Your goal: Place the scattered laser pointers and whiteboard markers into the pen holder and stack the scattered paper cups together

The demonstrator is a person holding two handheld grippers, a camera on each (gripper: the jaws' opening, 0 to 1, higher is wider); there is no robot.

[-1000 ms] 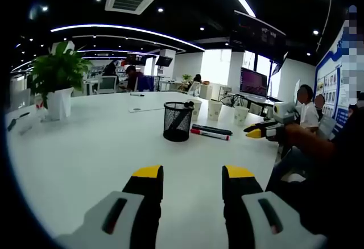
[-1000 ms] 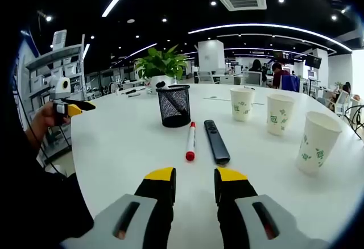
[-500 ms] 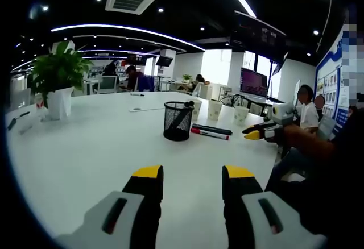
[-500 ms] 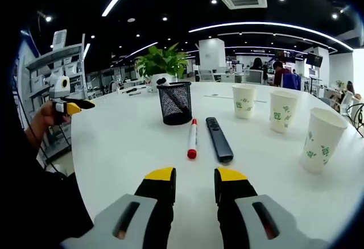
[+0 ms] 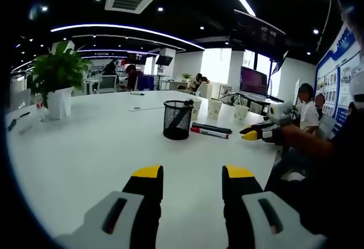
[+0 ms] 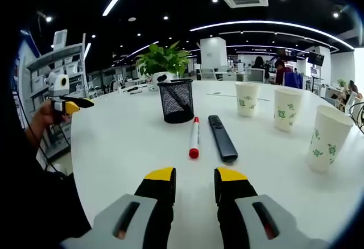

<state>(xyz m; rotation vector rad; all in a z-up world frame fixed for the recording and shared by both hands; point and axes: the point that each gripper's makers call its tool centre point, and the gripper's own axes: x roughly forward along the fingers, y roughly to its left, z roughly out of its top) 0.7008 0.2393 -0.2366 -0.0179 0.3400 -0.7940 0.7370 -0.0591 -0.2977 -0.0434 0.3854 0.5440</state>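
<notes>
Counter (image 6: 125,141) of white carries one black mesh pen holder (image 6: 176,101), one red-capped whiteboard marker (image 6: 194,137) and one black laser pointer (image 6: 222,138) lying side by side just in front of it, and three paper cups (image 6: 247,99) standing upright and apart to the right. One potted plant (image 6: 161,62) stands behind the holder. Right tongs (image 6: 195,182) hover low over the counter, narrowly parted and holding nothing. Left tongs (image 5: 193,181) stand wider apart, also holding nothing, well back from the holder.

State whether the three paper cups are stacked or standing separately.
Separate: the three paper cups each stand upright and apart on the white table, none nested.
</notes>
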